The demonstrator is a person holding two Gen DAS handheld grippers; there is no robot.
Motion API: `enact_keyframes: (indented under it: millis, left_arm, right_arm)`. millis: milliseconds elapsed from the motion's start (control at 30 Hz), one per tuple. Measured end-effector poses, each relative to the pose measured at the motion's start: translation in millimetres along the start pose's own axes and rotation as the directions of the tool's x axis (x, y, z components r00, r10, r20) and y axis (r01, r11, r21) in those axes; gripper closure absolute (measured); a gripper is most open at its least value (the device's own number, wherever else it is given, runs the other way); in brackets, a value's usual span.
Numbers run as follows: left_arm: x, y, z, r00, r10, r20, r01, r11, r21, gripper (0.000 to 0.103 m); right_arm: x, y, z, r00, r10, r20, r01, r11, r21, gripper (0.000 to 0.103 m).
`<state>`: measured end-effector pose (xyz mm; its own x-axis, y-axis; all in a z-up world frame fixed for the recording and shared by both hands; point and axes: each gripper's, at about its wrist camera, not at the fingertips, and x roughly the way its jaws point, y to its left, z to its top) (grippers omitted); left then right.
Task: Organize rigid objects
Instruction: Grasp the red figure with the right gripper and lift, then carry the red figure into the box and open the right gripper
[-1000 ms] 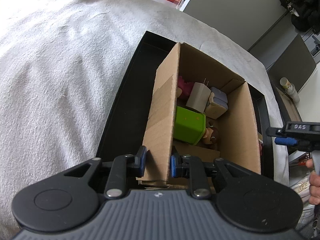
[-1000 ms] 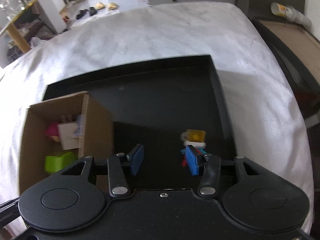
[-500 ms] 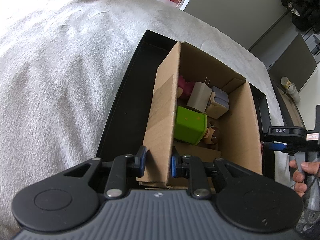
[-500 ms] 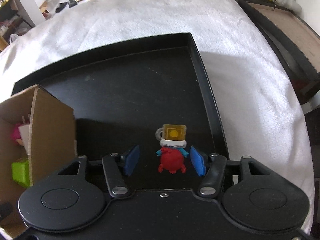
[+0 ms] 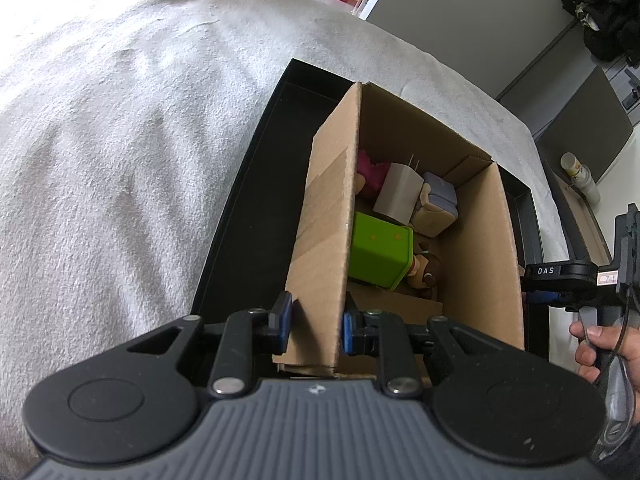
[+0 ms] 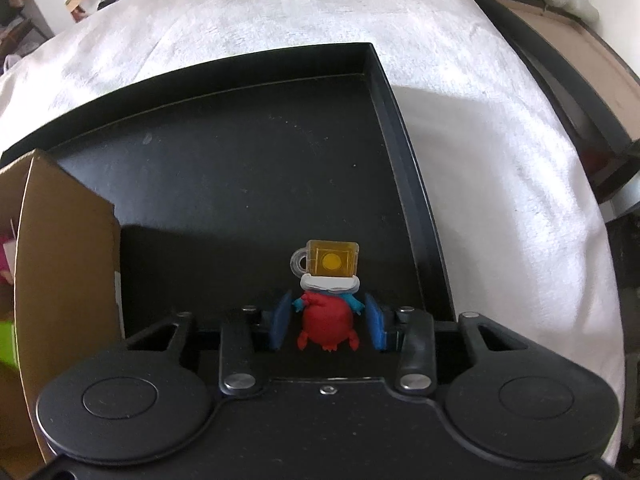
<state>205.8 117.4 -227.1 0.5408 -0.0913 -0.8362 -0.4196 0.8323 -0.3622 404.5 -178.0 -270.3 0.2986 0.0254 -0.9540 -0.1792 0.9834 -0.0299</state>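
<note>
A small glossy red figurine point(image 6: 326, 326) with teal arms and a square amber mug-shaped head lay on the smooth black tray point(image 6: 240, 168). The right gripper point(image 6: 328, 325) had it between its closing jaws, blue pads just beside its round body. The left gripper point(image 5: 314, 326) pinched the cardboard box point(image 5: 476, 240) wall with narrow jaws. The box held blocky toys, and the tray sat on a nubby white-covered bench point(image 5: 120, 140).

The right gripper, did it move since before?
Yes. The right gripper came down toward the tray; its fingers, closing, now flank the red toy.
</note>
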Motion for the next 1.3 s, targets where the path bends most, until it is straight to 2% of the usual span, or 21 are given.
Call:
enact_keyframes:
  millis: [267, 733, 1033, 1300]
  left_arm:
    - [0, 0, 0, 1.000, 0.002, 0.000, -0.002, 1.000, 0.002, 0.080]
    - [-1, -1, 0, 1.000, -0.002, -0.001, 0.002, 1.000, -0.002, 0.080]
    - [-5, 0, 0, 1.000, -0.014, 0.001, 0.014, 1.000, -0.012, 0.080]
    - [-9, 2, 1, 1.000, -0.029, 0.001, 0.029, 0.999, -0.023, 0.080]
  right_arm:
    - [-16, 1, -2, 1.000, 0.021, 0.018, -0.021, 1.000, -0.008, 0.064]
    - [-78, 14, -6, 0.992, 0.075, 0.100, -0.067, 0.995, -0.076, 0.064]
    - [-122, 43, 1, 0.976, 0.145, 0.163, -0.121, 0.981, -0.150, 0.064]
    - [-141, 80, 2, 0.964, 0.204, 0.172, -0.165, 0.962, -0.216, 0.064]
